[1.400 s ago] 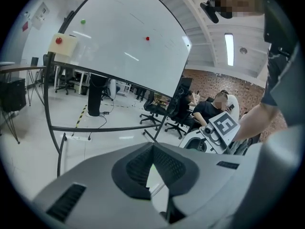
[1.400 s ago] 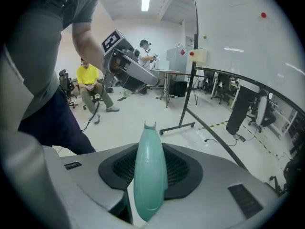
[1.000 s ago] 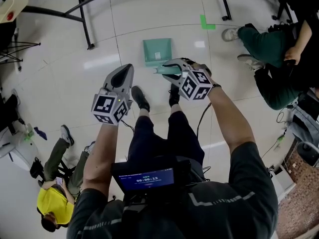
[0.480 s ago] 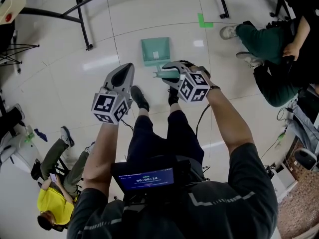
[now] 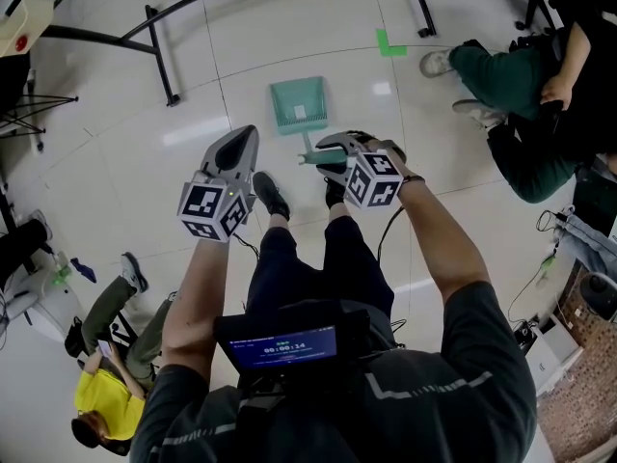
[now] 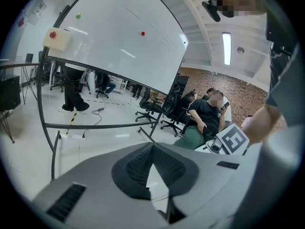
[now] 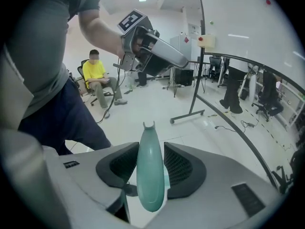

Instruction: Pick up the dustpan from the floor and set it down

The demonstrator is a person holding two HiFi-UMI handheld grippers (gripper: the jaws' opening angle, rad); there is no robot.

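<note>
Dustpan point(image 5: 299, 104) lies on the floor point(image 5: 193, 191), pan toward the frame's top, handle running down between the right gripper's point(image 5: 320, 152) loosely parted jaws. Left gripper point(image 5: 245, 135) is closed; open floor lies left.

Green floor tape point(image 5: 390, 42), whiteboard point(image 6: 119, 37)

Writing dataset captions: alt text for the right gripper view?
A teal dustpan handle stands between the parted jaws of the right gripper, over white floor. Behind, the left gripper is held up, and a person in yellow sits.
</note>
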